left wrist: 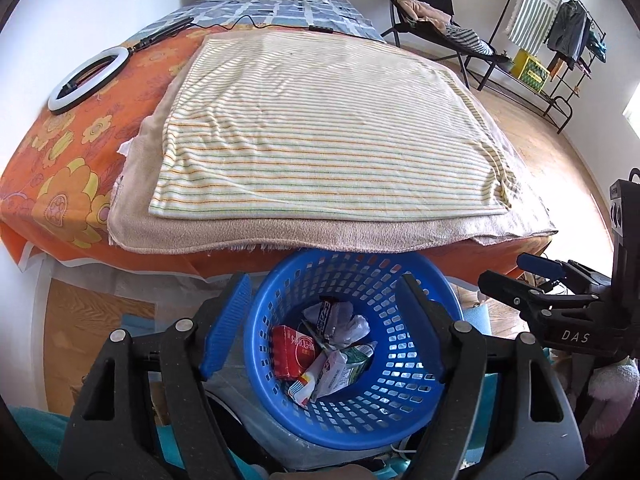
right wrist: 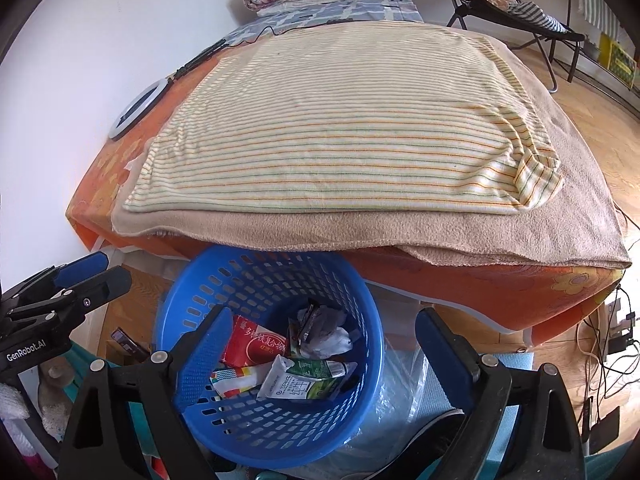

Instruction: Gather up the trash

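Trash sits in blue basket just below bed edge, w/ left gripper & right gripper above basket, both spread wide, holding nothing.

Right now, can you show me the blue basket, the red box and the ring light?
blue basket [left wrist: 404,412], left wrist view, inner wall.
red box [left wrist: 294,352], left wrist view, printed front.
ring light [left wrist: 86,80], left wrist view, white ring.

One basket, two grippers, one ring light
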Demonstrator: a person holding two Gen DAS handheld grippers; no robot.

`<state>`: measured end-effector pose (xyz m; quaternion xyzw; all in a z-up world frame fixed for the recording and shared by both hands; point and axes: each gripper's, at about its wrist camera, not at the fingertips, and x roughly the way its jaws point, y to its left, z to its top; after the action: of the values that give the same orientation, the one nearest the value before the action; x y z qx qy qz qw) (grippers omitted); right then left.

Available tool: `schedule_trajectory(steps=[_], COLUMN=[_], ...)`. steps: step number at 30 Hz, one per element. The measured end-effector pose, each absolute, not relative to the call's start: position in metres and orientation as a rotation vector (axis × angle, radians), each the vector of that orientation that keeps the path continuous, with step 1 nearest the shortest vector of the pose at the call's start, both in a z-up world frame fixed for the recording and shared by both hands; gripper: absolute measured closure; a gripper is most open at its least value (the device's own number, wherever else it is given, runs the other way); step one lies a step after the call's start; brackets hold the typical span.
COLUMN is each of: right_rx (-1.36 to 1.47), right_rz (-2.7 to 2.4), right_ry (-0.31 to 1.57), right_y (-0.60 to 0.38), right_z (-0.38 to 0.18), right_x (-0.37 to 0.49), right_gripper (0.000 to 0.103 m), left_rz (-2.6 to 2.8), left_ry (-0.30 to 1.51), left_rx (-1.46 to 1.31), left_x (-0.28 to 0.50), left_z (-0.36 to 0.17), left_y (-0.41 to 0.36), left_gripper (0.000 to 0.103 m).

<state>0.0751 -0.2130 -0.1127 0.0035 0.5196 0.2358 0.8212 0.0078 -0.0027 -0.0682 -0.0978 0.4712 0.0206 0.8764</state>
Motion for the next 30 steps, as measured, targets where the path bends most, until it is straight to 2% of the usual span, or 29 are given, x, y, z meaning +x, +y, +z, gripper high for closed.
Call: schedule_trajectory(steps=[5, 9, 13, 16, 30], right_rx=[0.024, 0.042, 0.056, 0.068, 0.051], right_rz=[0.501, 0.511, 0.51, 0.515, 0.523], right_ry=[1.06, 1.016, 0.983, 0.943, 0.866], right_y=[-0.22, -0.222, -0.223, -0.224, -0.219], right_z=[-0.092, -0.073, -0.055, -0.04, -0.011], right_x=[0.077, 0.077, 0.078, 0.077, 0.075], right_gripper=[0.009, 0.009, 0.008, 0.0, 0.0], left_rz=[0.04, 0.039, 0.035, 0.03, 0.011], left_ry=[0.933, 0.895, 0.865, 0.85, 0.827], left_rx=[-0.191, -0.19, -0.212, -0.221, -0.244], left_x=[0.009, 0.008, 0.008, 0.008, 0.013], left_z=[-0.046, -0.028, -0.013, -0.004, 0.012], left_y=[-0.006, -0.008, -0.006, -0.005, -0.004], left_gripper=[0.026, 0.019, 0.018, 0.017, 0.014])
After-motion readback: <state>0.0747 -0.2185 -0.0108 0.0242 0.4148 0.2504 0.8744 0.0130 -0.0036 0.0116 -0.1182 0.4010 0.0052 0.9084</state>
